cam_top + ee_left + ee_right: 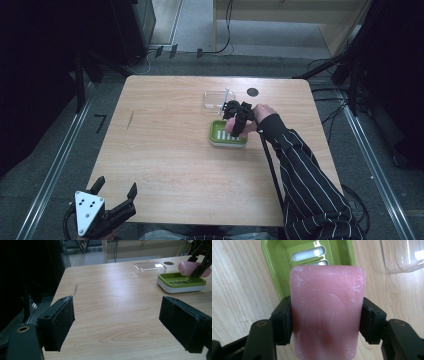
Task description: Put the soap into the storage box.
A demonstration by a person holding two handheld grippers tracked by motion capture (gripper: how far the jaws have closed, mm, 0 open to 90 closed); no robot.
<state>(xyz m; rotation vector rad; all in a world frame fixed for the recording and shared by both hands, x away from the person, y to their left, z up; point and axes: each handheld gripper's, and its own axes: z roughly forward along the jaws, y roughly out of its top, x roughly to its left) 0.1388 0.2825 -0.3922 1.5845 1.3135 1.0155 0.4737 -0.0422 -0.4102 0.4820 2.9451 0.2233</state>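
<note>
The pink soap bar (327, 312) is clamped between the right gripper (325, 320) fingers, right of centre in the high view, just above the green soap dish (216, 134). Lowering and release into it seem next. The left gripper (116, 197) fingers are spread wide, lower left.

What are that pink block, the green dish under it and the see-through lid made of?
The pink block looks like a bar of soap: matte, waxy, with whitish scuffs and a faint stamped oval. The green dish seems smooth moulded plastic, slotted, on a white base. The lid appears to be clear hard plastic, glossy with reflections.
</note>
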